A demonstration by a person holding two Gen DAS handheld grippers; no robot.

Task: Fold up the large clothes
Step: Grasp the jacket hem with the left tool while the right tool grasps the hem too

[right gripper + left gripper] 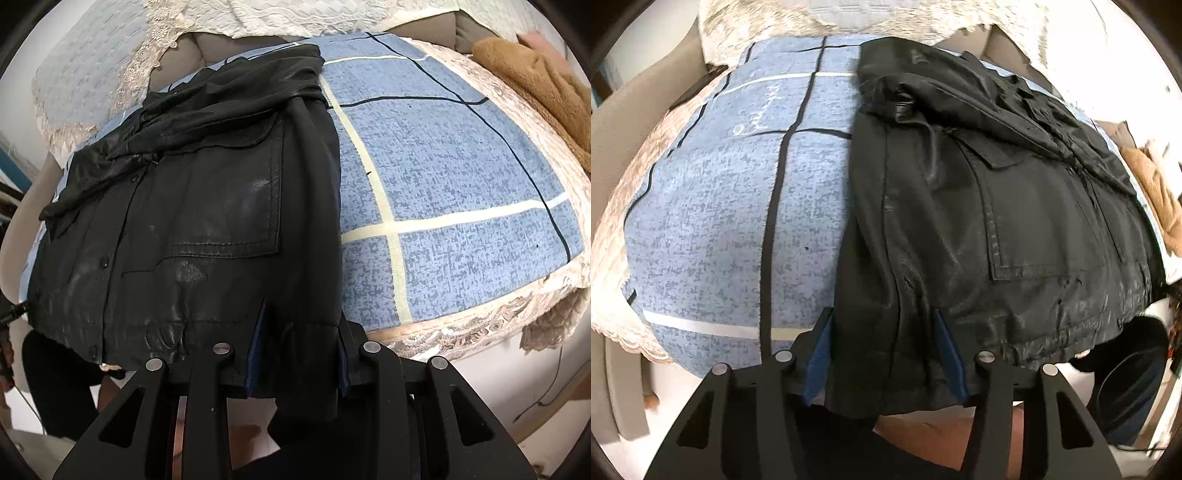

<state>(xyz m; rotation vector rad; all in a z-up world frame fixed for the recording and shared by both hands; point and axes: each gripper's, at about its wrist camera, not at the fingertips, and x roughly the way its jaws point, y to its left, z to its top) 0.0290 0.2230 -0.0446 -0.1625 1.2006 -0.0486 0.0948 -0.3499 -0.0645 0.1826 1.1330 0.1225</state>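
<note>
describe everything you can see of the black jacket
The black jacket looks like worn, shiny leather, scuffed pale in patches. It lies flat on the blue checked cover, sleeves folded in over the body, with flapped patch pockets, a snap-button front and a gathered hem hanging over the near edge. The left gripper and right gripper each straddle the hem at opposite bottom corners.

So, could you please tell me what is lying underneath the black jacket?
The black jacket lies on a blue cover with white and black lines, edged in lace. Whatever lies directly beneath the jacket's middle is covered, so I cannot see it.
</note>
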